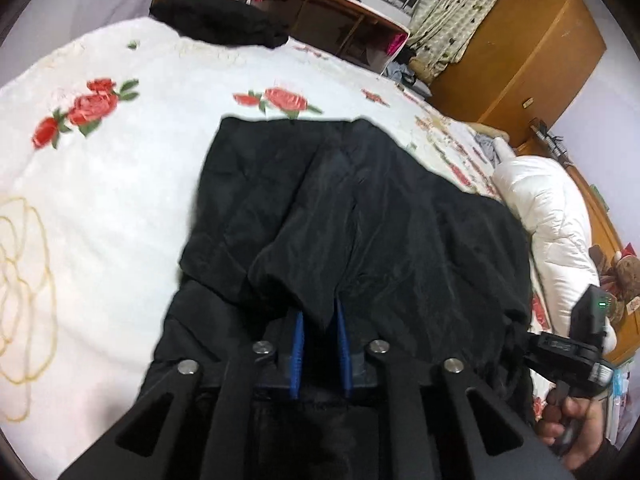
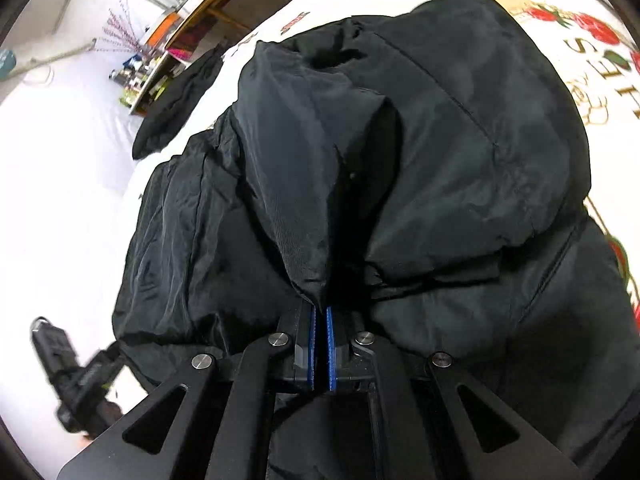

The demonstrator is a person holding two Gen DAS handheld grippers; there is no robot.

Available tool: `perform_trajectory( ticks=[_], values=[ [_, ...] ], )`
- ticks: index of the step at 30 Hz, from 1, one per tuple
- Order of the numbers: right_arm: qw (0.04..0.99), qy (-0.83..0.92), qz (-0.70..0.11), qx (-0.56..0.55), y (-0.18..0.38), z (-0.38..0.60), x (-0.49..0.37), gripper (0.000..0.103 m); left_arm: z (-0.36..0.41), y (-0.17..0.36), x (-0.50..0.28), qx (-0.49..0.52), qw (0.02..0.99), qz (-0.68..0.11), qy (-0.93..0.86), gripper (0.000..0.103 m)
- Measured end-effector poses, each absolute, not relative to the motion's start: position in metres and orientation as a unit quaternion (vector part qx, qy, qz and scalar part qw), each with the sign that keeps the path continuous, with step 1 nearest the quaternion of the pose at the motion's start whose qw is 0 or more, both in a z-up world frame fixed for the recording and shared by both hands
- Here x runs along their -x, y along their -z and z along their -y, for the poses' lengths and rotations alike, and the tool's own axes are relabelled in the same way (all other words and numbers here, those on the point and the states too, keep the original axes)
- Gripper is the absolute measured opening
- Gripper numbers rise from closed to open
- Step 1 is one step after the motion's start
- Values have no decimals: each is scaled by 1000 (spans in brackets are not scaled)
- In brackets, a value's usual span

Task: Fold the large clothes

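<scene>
1. Bed (image 1: 120, 200) w/ white quilted cover, red rose print + pale gold flower outline at its left edge in left wrist view; fills most of both views.
2. Black padded jacket (image 1: 360, 220) lies on the bed cover, mid-frame in left wrist view, far hem twd the roses. In right wrist view the jacket (image 2: 480, 140) bulges up in front of the cam, shiny fabric creased, one stitched seam running across the upper panel.
3. Wooden wardrobe (image 1: 520, 60) far right by the wall, floral curtain (image 1: 452, 12) just beside it, window above.
4. Long wooden desk/shelf unit (image 1: 340, 20) past the bed's far edge, clutter on top.
5. White puffy duvet (image 1: 548, 208) bunched at the bed's right side, well apart from the jacket's hem.
6. 2nd black garment (image 1: 216, 24), heaped at the bed's far edge, apart from the jacket.
7. Left gripper (image 1: 320, 320): blue pads a bit apart w/ a thick fold of jacket bunched btwn them – clamped on the fabric.
8. Right gripper (image 2: 321, 320): blue pads nearly touching, thin pinch of jacket fabric coming out btwn tips – clenched on the jacket.
9. Right gripper's body + the hand (image 1: 576, 428) holding it show at lower right of left wrist view, beside the jacket's right edge.
10. Small brown plush toy (image 1: 624, 272) at far right edge, blurry.
</scene>
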State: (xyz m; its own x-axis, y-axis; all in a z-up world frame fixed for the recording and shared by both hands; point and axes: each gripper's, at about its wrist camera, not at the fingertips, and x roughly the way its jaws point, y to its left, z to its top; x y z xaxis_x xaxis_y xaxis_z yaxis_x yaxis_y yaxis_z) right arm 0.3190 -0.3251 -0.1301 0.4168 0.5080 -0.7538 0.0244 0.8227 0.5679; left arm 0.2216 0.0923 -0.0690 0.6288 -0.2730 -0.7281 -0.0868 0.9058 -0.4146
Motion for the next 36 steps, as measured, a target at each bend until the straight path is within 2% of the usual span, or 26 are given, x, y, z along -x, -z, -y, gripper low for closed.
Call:
perform_trajectory(
  ticks=[5,7,9,11,14,19,22,25,30,33,36],
  values=[
    [807,-151,-517,-243,126,319,-316,5,-100,41,-202,183,893,-411,5,21],
    [807,-151,-518,-239,127,319,-315,6,-104,31,-197,207,895,-394,7,21],
    [808,-151,-519,-234,126,316,-315,8,-95,22,-207,216,898,-382,41,25],
    [809,-148,-520,-229,120,313,-313,19,-74,16,-223,201,905,-368,77,30],
    [828,-137,-501,-210,98,322,-292,33,-45,24,-248,193,898,-375,122,30],
    [881,-144,-420,-161,44,321,-278,34,-23,39,-263,168,894,-389,143,30],
    [887,-180,-407,-123,37,292,-299,34,-26,41,-268,155,900,-388,127,30],
    [878,-207,-422,-87,48,261,-320,34,-34,58,-273,121,901,-404,100,30],
    [856,-208,-470,-49,106,240,-306,34,-56,102,-255,143,894,-413,96,33],
    [864,-197,-462,-29,138,241,-295,32,-51,112,-245,127,902,-401,94,33],
    [865,-189,-465,-25,142,242,-297,31,-48,113,-239,120,905,-399,90,33]
  ],
)
